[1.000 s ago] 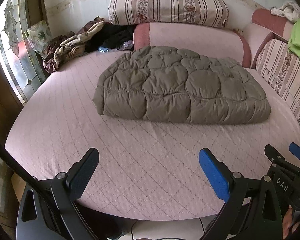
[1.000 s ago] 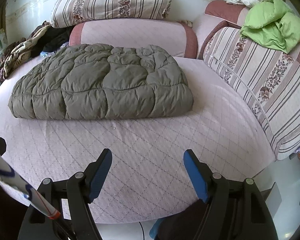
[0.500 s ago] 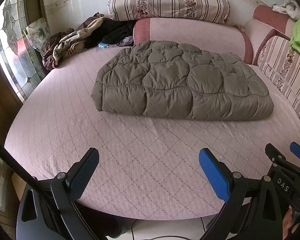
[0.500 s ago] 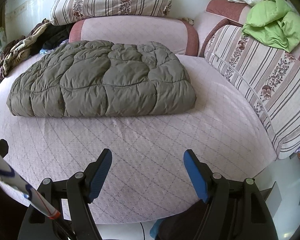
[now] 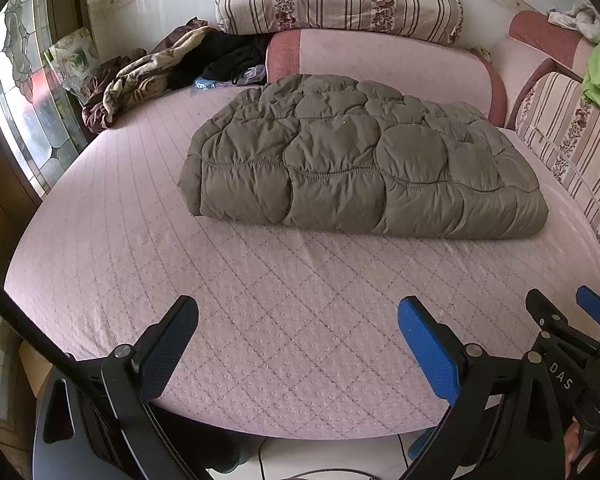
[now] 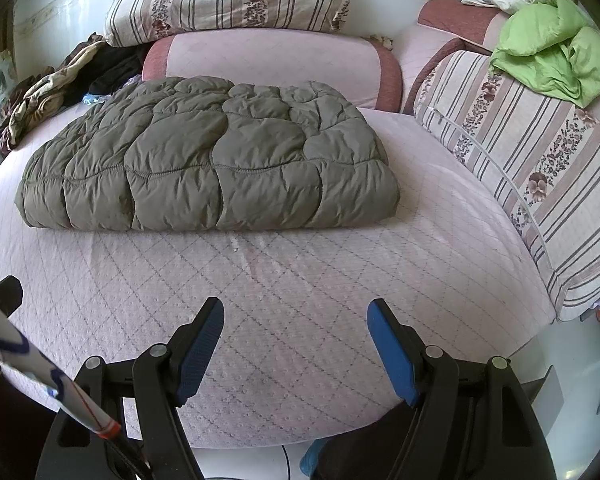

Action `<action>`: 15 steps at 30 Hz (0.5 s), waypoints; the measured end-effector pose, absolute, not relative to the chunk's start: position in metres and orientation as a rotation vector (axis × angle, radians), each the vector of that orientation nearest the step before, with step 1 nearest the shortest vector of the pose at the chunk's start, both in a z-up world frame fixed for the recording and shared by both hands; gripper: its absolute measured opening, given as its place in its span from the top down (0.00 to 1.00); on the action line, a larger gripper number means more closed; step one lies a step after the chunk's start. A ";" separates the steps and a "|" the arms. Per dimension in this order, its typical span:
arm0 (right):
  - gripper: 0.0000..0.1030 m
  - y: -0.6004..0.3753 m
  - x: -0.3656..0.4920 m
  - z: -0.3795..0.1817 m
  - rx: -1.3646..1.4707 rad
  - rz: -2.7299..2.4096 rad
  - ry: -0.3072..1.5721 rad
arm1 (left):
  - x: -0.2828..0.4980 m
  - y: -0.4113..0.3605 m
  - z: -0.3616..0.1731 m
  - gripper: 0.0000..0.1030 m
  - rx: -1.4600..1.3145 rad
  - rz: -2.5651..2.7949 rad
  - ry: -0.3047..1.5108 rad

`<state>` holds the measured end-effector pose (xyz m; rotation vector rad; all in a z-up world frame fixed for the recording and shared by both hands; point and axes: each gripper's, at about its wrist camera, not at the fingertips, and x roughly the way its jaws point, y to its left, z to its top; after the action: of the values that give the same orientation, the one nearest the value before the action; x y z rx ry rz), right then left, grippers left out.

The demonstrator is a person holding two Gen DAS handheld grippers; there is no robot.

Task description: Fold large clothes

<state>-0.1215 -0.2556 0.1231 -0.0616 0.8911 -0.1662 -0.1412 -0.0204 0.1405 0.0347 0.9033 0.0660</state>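
Both grippers have drifted closer to the bed over the last second, so the olive puffer jacket (image 5: 360, 160) (image 6: 208, 156) looms larger and sits lower in each view. It lies folded into a thick slab in the middle of the pink quilted bed (image 5: 260, 312) (image 6: 300, 272), untouched. The left gripper (image 5: 298, 320) hangs over the near edge, jaws spread wide and empty. The right gripper (image 6: 296, 320) is likewise parted, holding nothing. A green garment (image 6: 552, 56) slumps on the striped cushion (image 6: 532, 160).
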 end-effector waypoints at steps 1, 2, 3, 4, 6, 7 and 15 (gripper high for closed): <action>0.24 -0.255 -0.121 0.123 -0.062 -0.165 0.891 | -0.141 -0.020 0.140 0.03 0.034 0.066 0.906; 0.24 -0.254 -0.121 0.123 -0.063 -0.165 0.892 | -0.140 -0.020 0.139 0.03 0.034 0.067 0.908; 0.24 -0.254 -0.121 0.122 -0.064 -0.164 0.892 | -0.140 -0.020 0.139 0.03 0.034 0.067 0.909; 0.24 -0.254 -0.121 0.121 -0.065 -0.163 0.893 | -0.140 -0.020 0.139 0.03 0.033 0.068 0.910; 0.24 -0.253 -0.121 0.120 -0.066 -0.163 0.895 | -0.139 -0.020 0.138 0.03 0.030 0.066 0.914; 0.24 -0.253 -0.121 0.120 -0.066 -0.163 0.895 | -0.139 -0.020 0.137 0.03 0.026 0.065 0.917; 0.24 -0.252 -0.118 0.114 -0.076 -0.158 0.907 | -0.136 -0.020 0.132 0.03 0.028 0.069 0.927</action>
<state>-0.1181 -0.2522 0.1139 -0.0757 0.9075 -0.1585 -0.1365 -0.0204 0.1324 0.0283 0.9265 0.0686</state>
